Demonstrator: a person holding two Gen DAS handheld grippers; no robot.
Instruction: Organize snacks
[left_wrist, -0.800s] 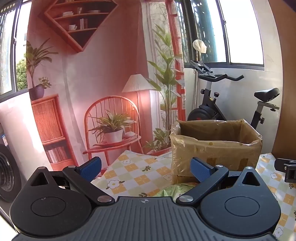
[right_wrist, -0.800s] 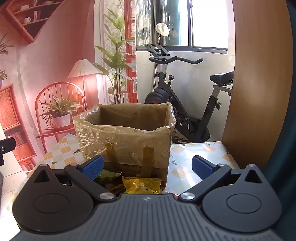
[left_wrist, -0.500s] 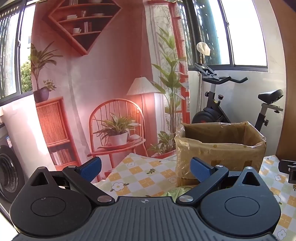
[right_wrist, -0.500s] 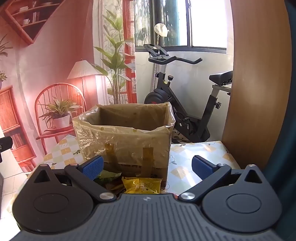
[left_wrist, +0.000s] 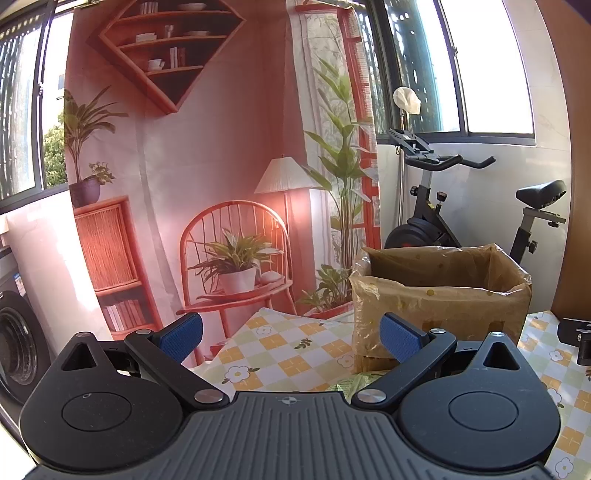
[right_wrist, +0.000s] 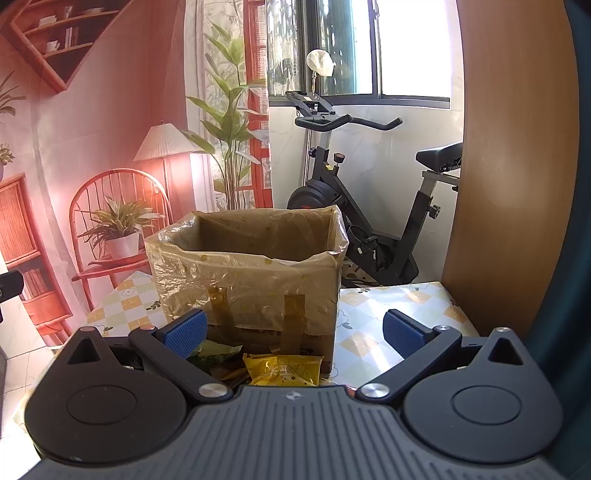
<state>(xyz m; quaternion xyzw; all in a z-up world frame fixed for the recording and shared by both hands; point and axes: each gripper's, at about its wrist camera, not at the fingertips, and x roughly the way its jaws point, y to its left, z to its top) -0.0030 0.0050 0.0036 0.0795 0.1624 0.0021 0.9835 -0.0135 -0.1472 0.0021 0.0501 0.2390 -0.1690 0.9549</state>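
On the checked surface (right_wrist: 373, 347) stands a cardboard box (right_wrist: 251, 280), lined with crinkled plastic, top open; its inside is out of sight from both views. Just in front of it lie the snacks: a yellow packet (right_wrist: 282, 373) and a green packet (right_wrist: 214, 352), outside the box. Right tongs (right_wrist: 293, 332) spread wide, gripping nothing, above those packets. Left tongs (left_wrist: 291, 338) spread wide too, empty, box to their right.

Open-topped box (right_wrist: 251, 280) dead ahead; bare tablecloth (right_wrist: 373, 332) to its right
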